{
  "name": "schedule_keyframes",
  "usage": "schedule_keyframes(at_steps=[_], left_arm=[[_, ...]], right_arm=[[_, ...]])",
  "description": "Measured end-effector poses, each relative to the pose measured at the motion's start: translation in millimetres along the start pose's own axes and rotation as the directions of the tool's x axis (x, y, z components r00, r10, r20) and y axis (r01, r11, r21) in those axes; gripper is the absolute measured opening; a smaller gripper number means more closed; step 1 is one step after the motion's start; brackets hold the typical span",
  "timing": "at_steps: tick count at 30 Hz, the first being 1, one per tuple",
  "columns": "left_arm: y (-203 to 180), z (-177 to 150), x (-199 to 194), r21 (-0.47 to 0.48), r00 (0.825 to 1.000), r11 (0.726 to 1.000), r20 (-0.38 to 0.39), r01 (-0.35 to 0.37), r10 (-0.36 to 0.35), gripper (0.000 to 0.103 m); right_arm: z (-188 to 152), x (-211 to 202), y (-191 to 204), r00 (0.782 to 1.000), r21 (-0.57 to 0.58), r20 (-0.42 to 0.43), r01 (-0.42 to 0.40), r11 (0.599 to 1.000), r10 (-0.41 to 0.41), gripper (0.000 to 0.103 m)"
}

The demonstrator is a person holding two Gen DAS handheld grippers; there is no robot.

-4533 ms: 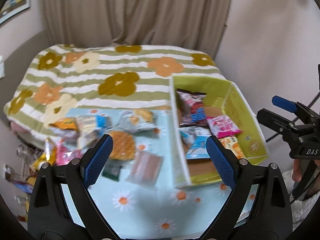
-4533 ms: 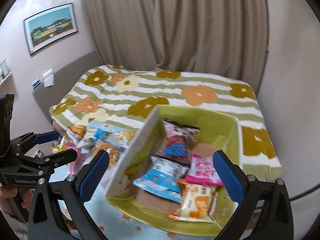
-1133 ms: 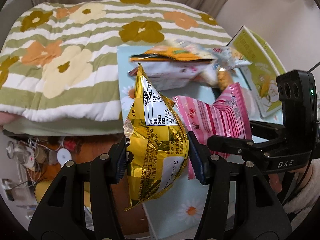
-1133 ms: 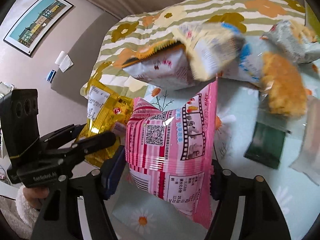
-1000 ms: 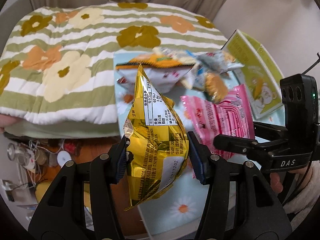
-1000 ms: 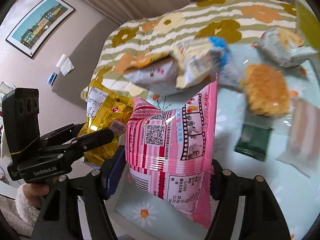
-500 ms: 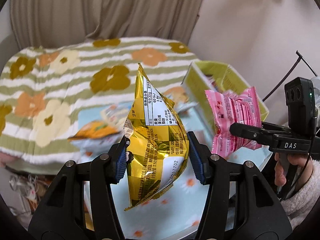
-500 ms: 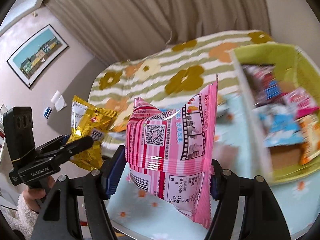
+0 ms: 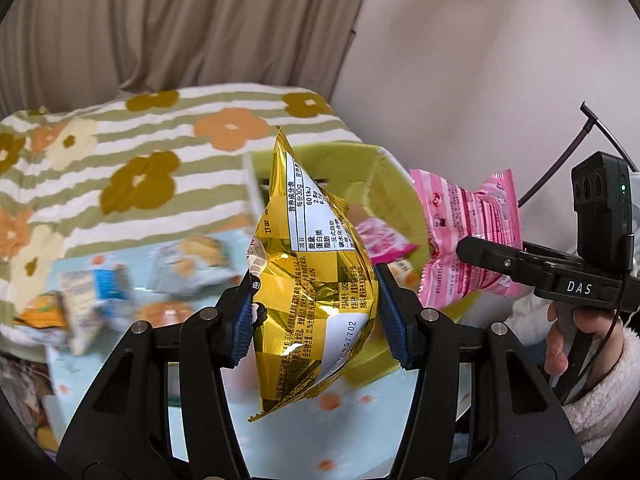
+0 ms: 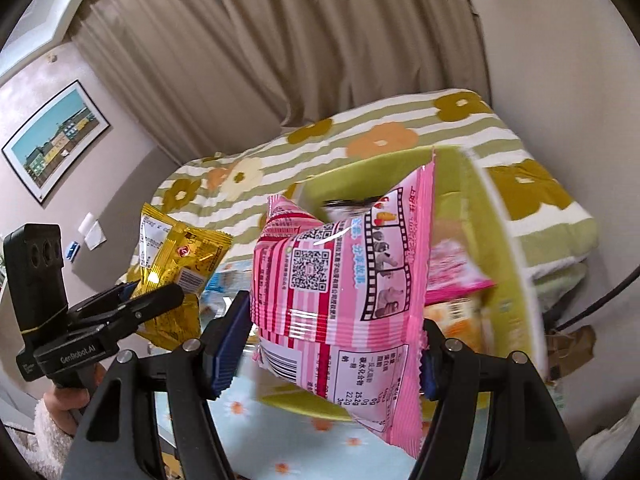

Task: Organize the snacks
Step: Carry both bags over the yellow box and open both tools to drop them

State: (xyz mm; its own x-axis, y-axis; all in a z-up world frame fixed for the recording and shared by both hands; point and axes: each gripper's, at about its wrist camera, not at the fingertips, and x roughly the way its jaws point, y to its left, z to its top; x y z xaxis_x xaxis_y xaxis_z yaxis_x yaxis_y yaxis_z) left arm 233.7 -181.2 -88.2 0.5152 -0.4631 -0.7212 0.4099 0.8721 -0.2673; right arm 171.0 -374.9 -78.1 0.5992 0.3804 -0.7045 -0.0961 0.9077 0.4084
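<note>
Clamping one gold snack packet point(image 9: 316, 280) between its blue pads point(image 9: 242, 322), our left gripper point(image 9: 316, 320) holds it upright in the air, nutrition label facing the camera. At three o'clock from it in the left wrist view, our right gripper point(image 10: 332, 344) is closed on one pink striped snack packet point(image 10: 344, 280), also lifted clear of the surface; the same pink packet shows in the left wrist view at point(image 9: 468, 240). In the right wrist view the gold packet point(image 10: 176, 256) sits at nine o'clock, gripped by the left tool.

Behind both packets, toward twelve o'clock, we see one yellow-green box point(image 9: 396, 200), open at the top, resting on a light blue cloth with daisies point(image 9: 352, 404). Inside it we can count at least two packets, one pink point(image 9: 380, 240) and one orange point(image 10: 452, 316); motion blur hides the rest. At nine o'clock in the left wrist view about four loose packets point(image 9: 192, 264) lie on the cloth, blurred. Beyond them is one bed with a green-striped flower blanket point(image 9: 140, 176), one beige curtain point(image 9: 180, 24), and one framed picture point(image 10: 56, 140) on the wall.
</note>
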Motion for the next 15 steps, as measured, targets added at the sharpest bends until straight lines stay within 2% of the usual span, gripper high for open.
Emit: schedule_keyframes(at_steps=[9,13,14,15], left_arm=[[-47.6,-0.2,83.3,-0.009,0.990,1.000,-0.138,0.005,-0.007,0.050],[-53.8,-5.9,101.6,0.025,0.983,1.000,-0.182,-0.015,0.019,0.050],[-55.5,-7.2,104.4,0.040,0.982,0.999,-0.186,-0.024,0.031,0.053],[-58.1,-8.9,108.1,0.063,0.978,0.997,-0.202,-0.035,0.047,0.063]], right_arm=[[6.3,-4.5,-61.1,0.999,0.061,-0.032,0.009,0.998,-0.007,0.065],[1.8,-3.9,-73.2,0.999,0.087,-0.044,0.014,0.996,-0.010,0.065],[0.7,-3.5,-74.4,0.999,0.093,-0.047,0.013,0.996,-0.008,0.065],[-0.4,-2.6,-75.9,0.999,0.099,-0.051,0.013,0.995,-0.007,0.065]])
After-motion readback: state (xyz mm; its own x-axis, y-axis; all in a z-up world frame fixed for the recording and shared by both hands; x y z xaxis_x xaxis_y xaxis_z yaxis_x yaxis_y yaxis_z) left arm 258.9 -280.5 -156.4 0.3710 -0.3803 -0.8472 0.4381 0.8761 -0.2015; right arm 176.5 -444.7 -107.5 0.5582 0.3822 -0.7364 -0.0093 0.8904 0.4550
